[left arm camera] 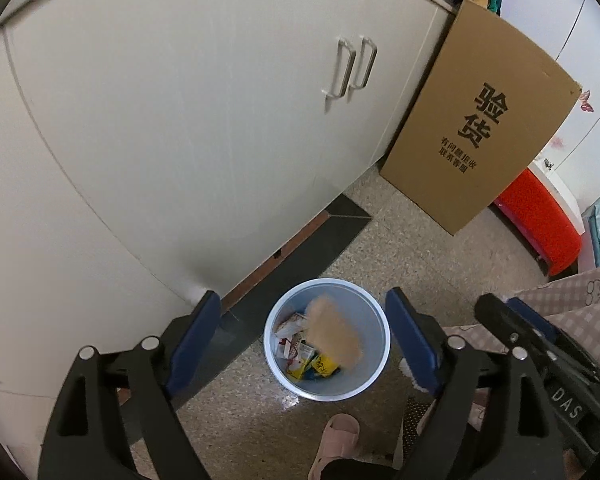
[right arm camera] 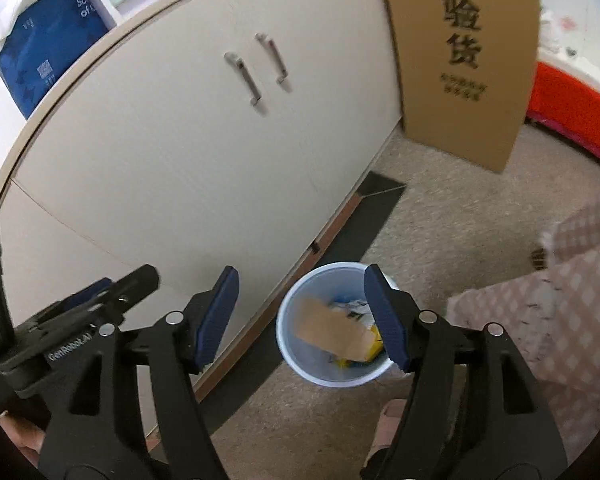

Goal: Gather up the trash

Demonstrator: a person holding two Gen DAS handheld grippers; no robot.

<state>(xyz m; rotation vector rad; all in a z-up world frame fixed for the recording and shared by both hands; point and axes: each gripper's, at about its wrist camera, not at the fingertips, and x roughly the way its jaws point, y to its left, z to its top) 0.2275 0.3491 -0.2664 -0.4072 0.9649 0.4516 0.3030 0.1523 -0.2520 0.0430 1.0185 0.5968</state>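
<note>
A pale blue waste bin (left arm camera: 278, 364) (right arm camera: 286, 350) stands on the speckled floor beside a white cabinet. Yellow and white wrappers (left arm camera: 322, 365) lie inside it. A brown piece of cardboard (left arm camera: 334, 332) (right arm camera: 332, 332), blurred, sits in the bin's mouth, touching neither gripper. My left gripper (left arm camera: 303, 302) hangs above the bin, open, with nothing between its blue pads. My right gripper (right arm camera: 302, 274) is also above the bin, open and empty. Each gripper shows at the edge of the other's view: the right one (left arm camera: 500, 312) and the left one (right arm camera: 132, 280).
The white cabinet (left arm camera: 180, 120) with two metal handles rises close behind the bin. A tall cardboard box (left arm camera: 480, 128) leans at its right end, with a red object (left arm camera: 540, 220) beyond. A pink slipper (left arm camera: 336, 444) and checked fabric (left arm camera: 580, 312) lie near the bin.
</note>
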